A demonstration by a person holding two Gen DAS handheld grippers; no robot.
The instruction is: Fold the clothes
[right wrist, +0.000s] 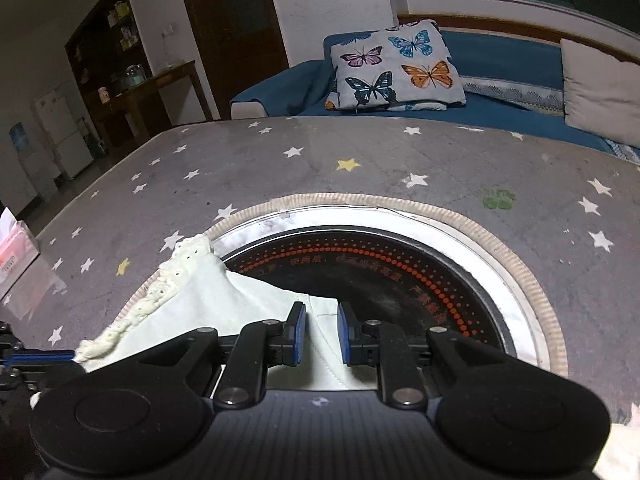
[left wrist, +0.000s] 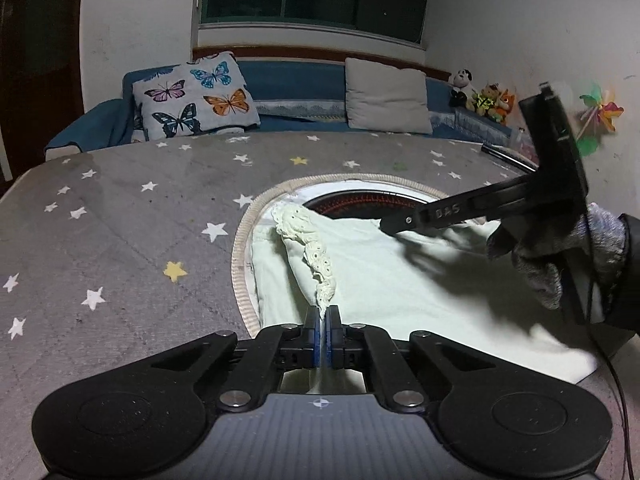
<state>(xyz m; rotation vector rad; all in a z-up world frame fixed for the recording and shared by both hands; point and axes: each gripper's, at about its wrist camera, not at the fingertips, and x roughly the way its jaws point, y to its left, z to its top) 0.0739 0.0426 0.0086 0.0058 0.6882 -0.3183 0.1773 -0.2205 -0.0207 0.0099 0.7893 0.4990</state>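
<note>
A pale green garment [left wrist: 384,276] with a cream lace trim [left wrist: 316,256] lies on the grey star-patterned table, partly over the round black heater plate [left wrist: 368,200]. My left gripper [left wrist: 323,314] is shut on the end of the lace trim at the near edge. My right gripper [right wrist: 321,322] is open, its blue pads either side of a fold of the garment [right wrist: 240,304] near the plate [right wrist: 400,272]. The right gripper also shows in the left wrist view [left wrist: 394,225], held by a gloved hand over the cloth.
The grey star tablecloth [left wrist: 120,220] covers a round table with a ribbed ring [right wrist: 532,280] around the heater. A blue sofa with a butterfly pillow [left wrist: 192,96] and a grey cushion [left wrist: 386,96] stands behind. A pink tissue box [right wrist: 16,252] sits at the left table edge.
</note>
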